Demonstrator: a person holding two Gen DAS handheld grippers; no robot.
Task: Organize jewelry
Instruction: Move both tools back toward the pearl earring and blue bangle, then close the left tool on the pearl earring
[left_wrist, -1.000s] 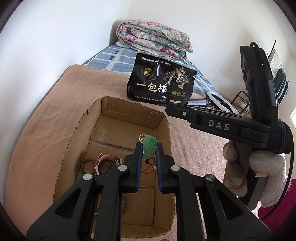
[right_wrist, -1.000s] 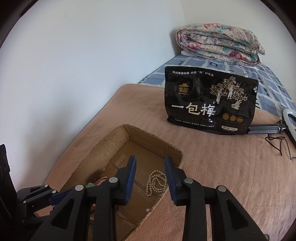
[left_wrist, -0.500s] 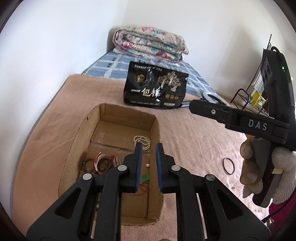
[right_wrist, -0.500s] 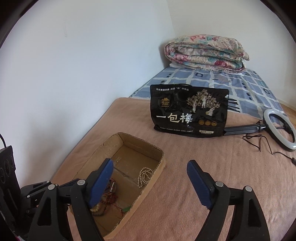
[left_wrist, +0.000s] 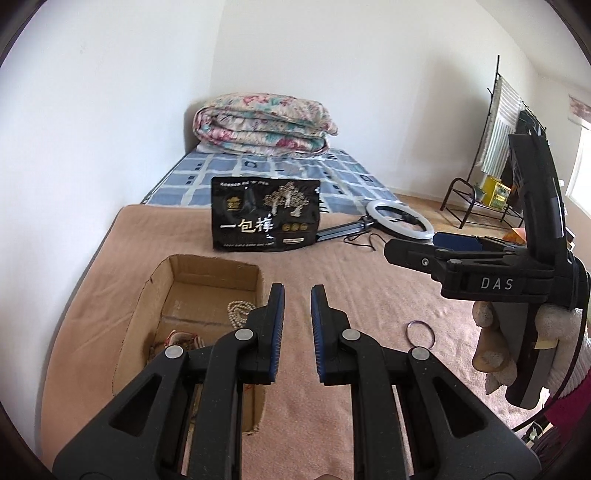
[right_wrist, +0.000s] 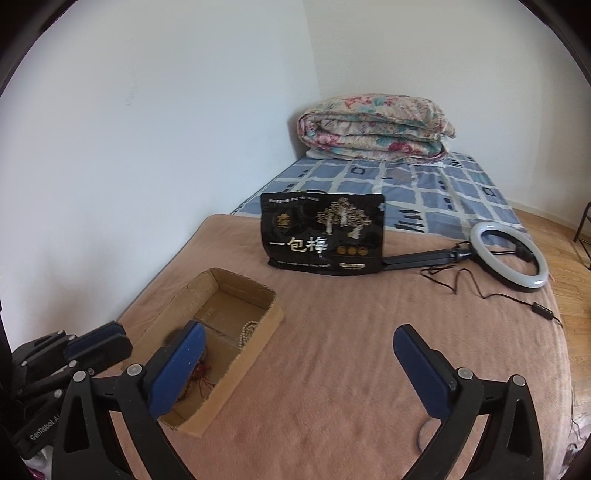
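An open cardboard box lies on the tan blanket and holds a pearl strand, wooden bead bracelets and a red cord. A thin metal bangle lies on the blanket right of the box. My left gripper is slightly open and empty, above the box's right wall. My right gripper is wide open and empty, right of the box; it also shows in the left wrist view.
A black snack bag stands behind the box. A ring light with its cable lies at the right. A folded floral quilt sits on the blue checked mattress. A white wall runs along the left.
My left gripper let the green pendant drop into the box, then drew back and up and opened a little. My right gripper opened wide and drew back.
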